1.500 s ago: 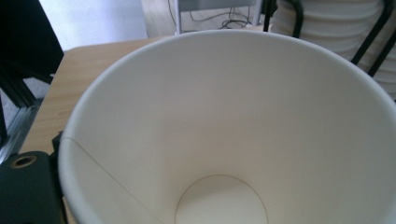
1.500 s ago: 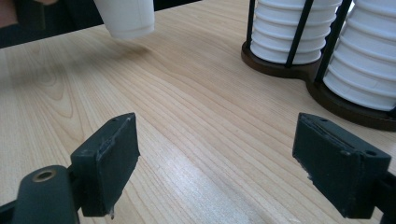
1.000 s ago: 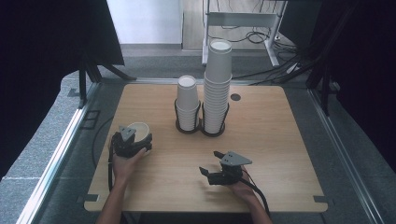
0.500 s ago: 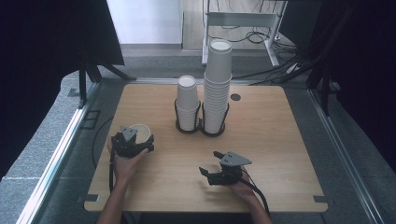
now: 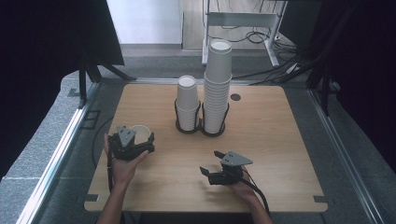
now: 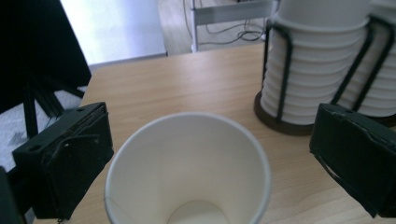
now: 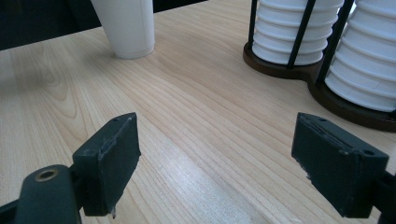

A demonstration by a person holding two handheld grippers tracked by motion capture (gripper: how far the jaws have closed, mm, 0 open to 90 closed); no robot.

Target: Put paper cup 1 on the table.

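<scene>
Near right, our right gripper (image 5: 216, 170) rests released on the surface (image 5: 280, 140). At near left, our left gripper (image 5: 140, 143) has just opened; the paper cup (image 5: 139, 134) stands between its jaws, unclamped. Farther off, two cup stacks (image 5: 215, 84) fill the holder (image 5: 201, 129).

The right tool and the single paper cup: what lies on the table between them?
Nothing: in the right gripper view, bare wooden table stretches from the open right tool to the paper cup.
</scene>
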